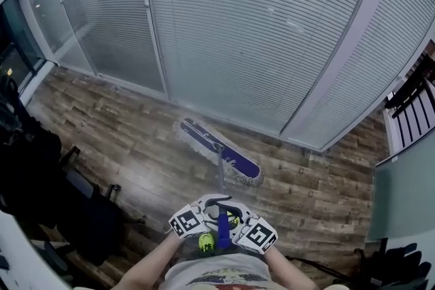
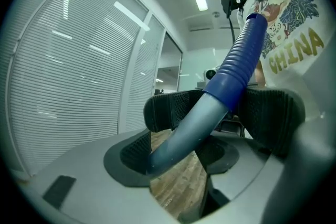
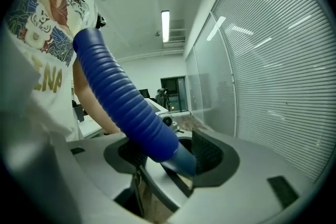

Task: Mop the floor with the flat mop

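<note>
The flat mop's blue-and-white head (image 1: 219, 151) lies on the wooden floor near the glass wall. Its grey pole (image 1: 220, 176) rises toward me and ends in a ribbed blue grip (image 1: 223, 227). Both grippers clasp that pole just in front of my body. My left gripper (image 1: 204, 212) is shut on the grey pole (image 2: 184, 134), whose blue grip (image 2: 241, 60) runs up toward my shirt. My right gripper (image 1: 239, 219) is shut on the pole at the lower end of the blue grip (image 3: 126, 102), with its black pads (image 3: 209, 155) pressed on it.
A glass wall with white blinds (image 1: 258, 30) runs behind the mop head. Dark office chairs and bags (image 1: 41, 180) crowd the left side. A black rack (image 1: 414, 105) and cables (image 1: 387, 268) stand at the right. Wooden floor (image 1: 319, 193) spreads between them.
</note>
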`<state>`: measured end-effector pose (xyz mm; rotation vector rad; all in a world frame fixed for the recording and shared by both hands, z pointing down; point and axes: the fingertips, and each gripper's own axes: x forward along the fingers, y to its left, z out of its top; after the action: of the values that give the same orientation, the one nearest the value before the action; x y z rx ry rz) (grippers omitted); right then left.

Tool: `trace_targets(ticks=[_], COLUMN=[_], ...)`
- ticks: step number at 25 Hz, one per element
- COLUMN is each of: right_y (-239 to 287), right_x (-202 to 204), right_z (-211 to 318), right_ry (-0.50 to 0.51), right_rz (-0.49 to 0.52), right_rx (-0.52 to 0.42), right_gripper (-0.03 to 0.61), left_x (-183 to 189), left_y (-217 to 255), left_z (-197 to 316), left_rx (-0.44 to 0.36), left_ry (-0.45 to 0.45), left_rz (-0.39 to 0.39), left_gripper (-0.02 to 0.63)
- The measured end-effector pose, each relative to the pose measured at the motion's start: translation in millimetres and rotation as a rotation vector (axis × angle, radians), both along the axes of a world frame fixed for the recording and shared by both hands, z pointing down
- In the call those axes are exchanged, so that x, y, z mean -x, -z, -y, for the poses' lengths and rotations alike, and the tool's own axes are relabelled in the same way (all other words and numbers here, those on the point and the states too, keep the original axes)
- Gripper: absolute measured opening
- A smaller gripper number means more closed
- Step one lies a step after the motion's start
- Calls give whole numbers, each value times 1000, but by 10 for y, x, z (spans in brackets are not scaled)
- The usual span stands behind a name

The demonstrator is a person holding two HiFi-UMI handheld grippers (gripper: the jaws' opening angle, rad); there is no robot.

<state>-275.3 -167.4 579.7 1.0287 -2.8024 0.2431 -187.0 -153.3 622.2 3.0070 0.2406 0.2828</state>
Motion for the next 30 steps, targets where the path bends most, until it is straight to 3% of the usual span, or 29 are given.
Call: trace_targets(ticks=[9, 15, 20, 23, 30], right_y=[84, 281, 351, 441, 486], right_x=[-635, -1294, -2018, -2347, -2596], right_z=[1321, 2348, 3175, 3477, 3678], right_ry=[2, 34, 46, 39, 48], right_rz=[62, 94, 153, 159, 143], right_rx=[-12, -35, 1, -15, -68], right_gripper=[253, 253, 247, 245, 207], left_x=[-628, -1275, -1953, -2264, -2517], left_y=[13, 231, 290, 358, 391], left_z=[1329, 2379, 3166, 3460, 3691], left_rx=[1, -5, -51, -73, -52], left_ry=[13, 60, 100, 119, 125], left_rz=[21, 26, 84, 107, 120], left_gripper=[249, 243, 210, 208, 206])
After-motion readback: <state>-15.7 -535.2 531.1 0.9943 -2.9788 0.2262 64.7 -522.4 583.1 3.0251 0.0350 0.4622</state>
